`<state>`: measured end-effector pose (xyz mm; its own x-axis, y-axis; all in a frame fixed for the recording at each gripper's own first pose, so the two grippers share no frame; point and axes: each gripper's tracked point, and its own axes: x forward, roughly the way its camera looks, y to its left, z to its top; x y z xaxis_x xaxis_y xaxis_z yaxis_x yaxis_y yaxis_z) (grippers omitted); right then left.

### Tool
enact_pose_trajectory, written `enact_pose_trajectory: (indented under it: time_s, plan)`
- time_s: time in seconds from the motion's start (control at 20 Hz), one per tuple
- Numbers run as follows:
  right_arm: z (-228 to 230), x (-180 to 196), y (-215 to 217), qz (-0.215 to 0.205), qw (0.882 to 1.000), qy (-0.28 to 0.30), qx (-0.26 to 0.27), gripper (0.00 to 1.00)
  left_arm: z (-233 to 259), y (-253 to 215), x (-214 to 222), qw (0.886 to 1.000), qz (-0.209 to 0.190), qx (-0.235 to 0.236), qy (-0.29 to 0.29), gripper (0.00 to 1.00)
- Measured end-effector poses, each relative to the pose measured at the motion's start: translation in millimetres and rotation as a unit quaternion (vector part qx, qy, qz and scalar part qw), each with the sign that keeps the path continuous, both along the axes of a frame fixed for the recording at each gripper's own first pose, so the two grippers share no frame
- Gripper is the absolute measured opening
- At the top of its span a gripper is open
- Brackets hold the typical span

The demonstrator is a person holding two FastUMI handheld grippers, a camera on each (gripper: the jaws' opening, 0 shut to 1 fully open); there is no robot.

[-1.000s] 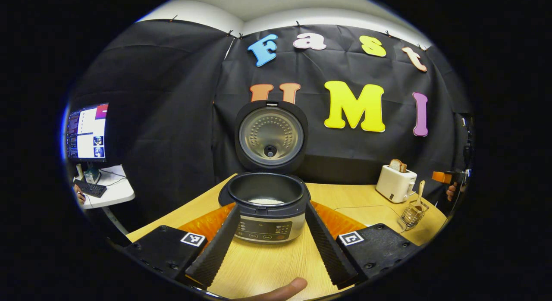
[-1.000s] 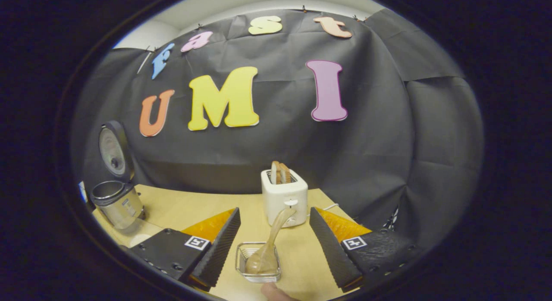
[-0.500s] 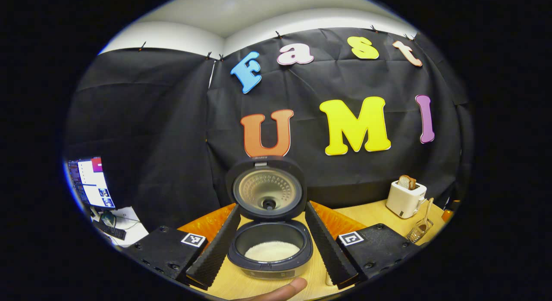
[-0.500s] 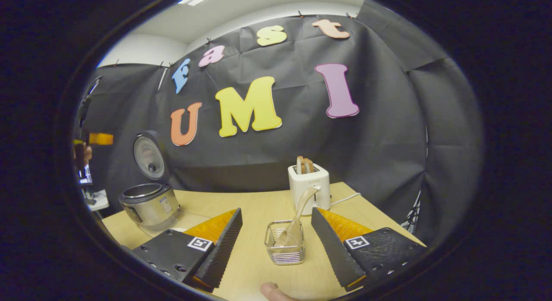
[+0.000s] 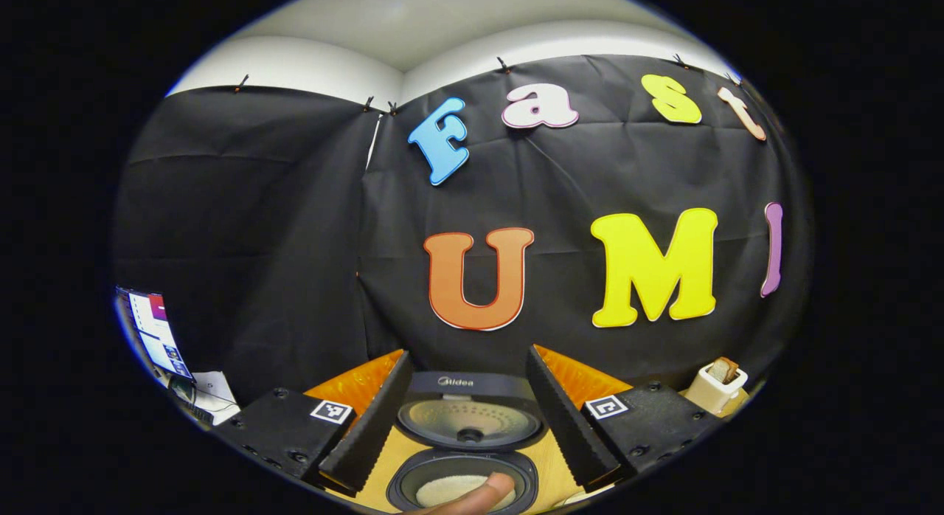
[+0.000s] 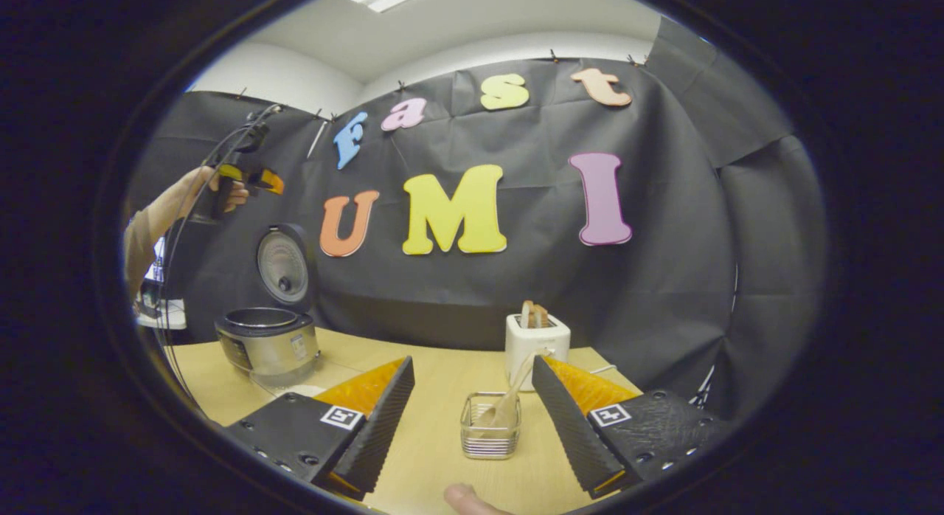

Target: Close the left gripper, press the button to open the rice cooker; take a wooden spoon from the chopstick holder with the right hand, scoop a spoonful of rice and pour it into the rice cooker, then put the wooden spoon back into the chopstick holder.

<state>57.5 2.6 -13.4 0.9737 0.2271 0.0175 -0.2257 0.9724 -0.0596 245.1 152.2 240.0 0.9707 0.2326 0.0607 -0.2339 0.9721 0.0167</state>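
The rice cooker stands right under my left gripper, lid up and white rice in its pot. My left gripper is open and holds nothing. In the right gripper view the same cooker stands at the table's far left with its lid raised. The wire chopstick holder holds the wooden spoon, handle leaning right. My right gripper is open, short of the holder, touching nothing. High over the cooker a hand carries the left gripper.
A white toaster with bread stands behind the holder, its cord trailing right; it also shows as a toaster at the right edge. A monitor sits on a side desk at the left. The wooden table runs between cooker and holder.
The left gripper has risen and tilted up, so the cooker dropped to the bottom of its view. The right gripper has backed away from the holder; the spoon stays in it.
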Motion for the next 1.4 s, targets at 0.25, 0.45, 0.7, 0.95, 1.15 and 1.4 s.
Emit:
enact_pose_trajectory:
  time_s: [0.25, 0.45, 0.7, 0.95, 1.15, 1.4]
  plan:
    - [-6, 5, -8, -0.015, 0.999, -0.007, -0.031, 0.95, 6, 15, 59, 1.0, -0.011, -0.018, 0.015, 0.98]
    - [-6, 9, -14, -0.02, 0.999, -0.007, -0.029, 0.95, 20, 26, 91, 0.998, -0.005, -0.056, 0.012, 0.98]
    - [-7, 10, -18, -0.025, 0.999, -0.009, -0.029, 0.95, -2, 41, 115, 0.997, 0.003, -0.068, 0.043, 0.98]
    - [-1, 10, -16, -0.022, 0.999, -0.021, -0.012, 0.95, -45, 40, 117, 0.991, -0.003, -0.045, 0.123, 0.95]
    - [3, 6, -12, -0.014, 1.0, -0.023, 0.005, 0.95, -72, 28, 104, 0.988, -0.025, -0.001, 0.153, 0.97]
    - [15, -4, -15, -0.017, 0.999, -0.024, 0.019, 0.95, -79, 21, 62, 0.99, -0.019, -0.002, 0.142, 0.89]
